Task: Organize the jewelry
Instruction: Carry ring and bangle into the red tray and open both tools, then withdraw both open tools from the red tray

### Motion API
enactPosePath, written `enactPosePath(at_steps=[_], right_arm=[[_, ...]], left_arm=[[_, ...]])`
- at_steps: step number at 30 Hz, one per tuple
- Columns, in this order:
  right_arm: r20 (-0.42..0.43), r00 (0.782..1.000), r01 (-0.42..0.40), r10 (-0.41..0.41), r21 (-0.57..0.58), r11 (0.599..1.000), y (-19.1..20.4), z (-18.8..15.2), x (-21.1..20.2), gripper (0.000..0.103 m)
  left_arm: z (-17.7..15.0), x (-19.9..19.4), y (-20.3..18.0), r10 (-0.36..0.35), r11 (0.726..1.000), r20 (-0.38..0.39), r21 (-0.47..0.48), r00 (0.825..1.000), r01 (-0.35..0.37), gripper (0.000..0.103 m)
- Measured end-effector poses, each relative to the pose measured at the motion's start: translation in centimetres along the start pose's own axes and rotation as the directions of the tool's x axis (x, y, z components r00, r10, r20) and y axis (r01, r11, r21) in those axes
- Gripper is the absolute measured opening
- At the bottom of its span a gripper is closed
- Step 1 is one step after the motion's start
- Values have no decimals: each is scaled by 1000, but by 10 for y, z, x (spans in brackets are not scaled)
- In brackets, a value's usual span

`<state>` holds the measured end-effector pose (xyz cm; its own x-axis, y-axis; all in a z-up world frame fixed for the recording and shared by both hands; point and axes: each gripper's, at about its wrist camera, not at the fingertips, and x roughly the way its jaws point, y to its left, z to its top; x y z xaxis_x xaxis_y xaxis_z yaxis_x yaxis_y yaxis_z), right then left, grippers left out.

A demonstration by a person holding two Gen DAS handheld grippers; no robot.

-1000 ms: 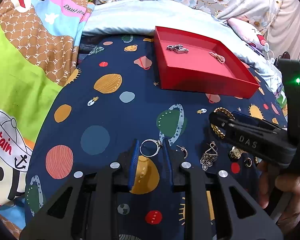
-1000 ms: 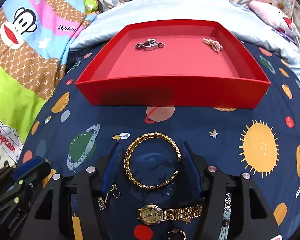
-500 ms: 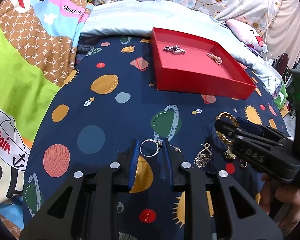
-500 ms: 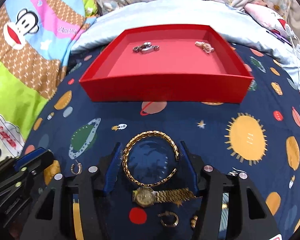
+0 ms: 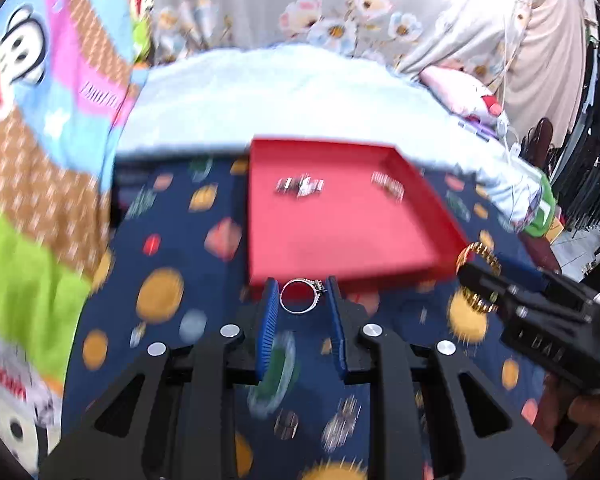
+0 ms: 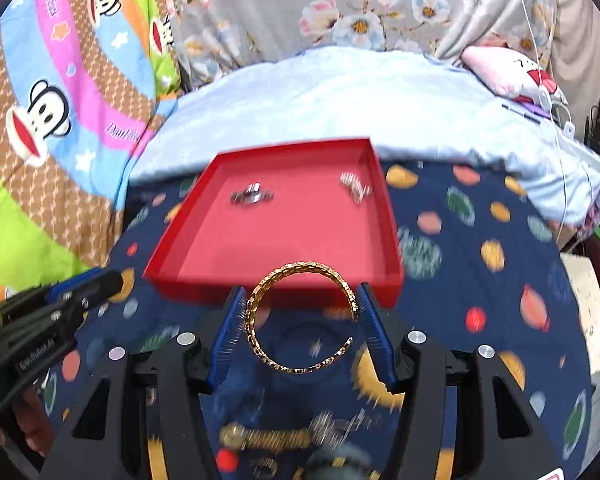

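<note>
My left gripper (image 5: pixel 302 294) is shut on a silver ring (image 5: pixel 300 295) and holds it in the air just before the near wall of the red tray (image 5: pixel 380 276). My right gripper (image 6: pixel 300 312) is shut on a gold bangle (image 6: pixel 256 320), lifted just before the same tray (image 6: pixel 276 294). The tray holds a silver piece (image 6: pixel 252 196) and a small pale chain (image 6: pixel 354 187). In the left wrist view the right gripper (image 5: pixel 474 280) with the bangle (image 5: pixel 478 252) is at the right. The left gripper (image 6: pixel 100 284) shows at the left of the right wrist view.
The tray rests on a navy planet-print sheet (image 6: pixel 480 280). A gold watch (image 6: pixel 268 436) and other small jewelry pieces (image 6: pixel 340 424) lie blurred on the sheet below my right gripper. A pale blue blanket (image 6: pixel 340 100) lies behind the tray. A cartoon quilt (image 6: pixel 60 120) rises at the left.
Both grippers have lifted off the sheet with the ring and the bangle and moved forward toward the red tray. The remaining jewelry stays on the sheet behind.
</note>
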<state>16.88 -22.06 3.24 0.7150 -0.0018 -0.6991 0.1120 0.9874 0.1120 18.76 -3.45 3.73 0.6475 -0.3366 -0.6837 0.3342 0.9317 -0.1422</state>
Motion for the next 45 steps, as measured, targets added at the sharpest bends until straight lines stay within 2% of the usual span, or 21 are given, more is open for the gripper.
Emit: enactPosePath(at_steps=[3,9,14,18,19,20,21,23,24,28,32,45], right_arm=[[-1,1000,-7,7,8,1000,-9,22,19,55],[-51,997,-51,54,55,997,-22,53,71,55],[-86,995,-52,59,79,995,-27,64,107,55],[-88,996,-29,33,47,998,-25,66,123,57],[-77,997,-9,12,40,999,-25,66,124,57],[-68,998,8,-5,36,999,-25,65,122,58],[-55,998,21,-19,31,999,-25,65,118,60],[-30,999,30,-29,34,999,-27,63,108,64],[-18,999,30,-29,35,999,-28,61,100,65],[-9,1000,28,-28,43,999,-32,49,72,65],[-19,1000,13,-12,68,998,-34,22,42,65],[-89,995,42,-34,88,995,-36,-78,-32,65]], left_arm=[[32,19,-9,-25,1000,26,5,999,25,23],[72,73,-17,-41,999,-1,-12,999,41,23],[82,109,-17,-28,1000,-39,-14,999,28,23],[83,135,-18,-23,1000,-71,-5,997,22,24],[83,138,-17,-21,1000,-78,-6,997,21,26],[82,139,-16,-15,1000,-79,-12,997,14,35],[80,139,-14,0,1000,-71,-21,997,-2,47],[78,132,-10,33,999,-49,-30,998,-35,62],[76,128,-7,45,998,-40,-33,998,-46,65],[63,103,-2,94,995,-16,-10,995,-95,65],[37,73,2,122,992,-16,15,992,-122,65],[-56,10,5,108,994,-97,-8,989,-110,65]])
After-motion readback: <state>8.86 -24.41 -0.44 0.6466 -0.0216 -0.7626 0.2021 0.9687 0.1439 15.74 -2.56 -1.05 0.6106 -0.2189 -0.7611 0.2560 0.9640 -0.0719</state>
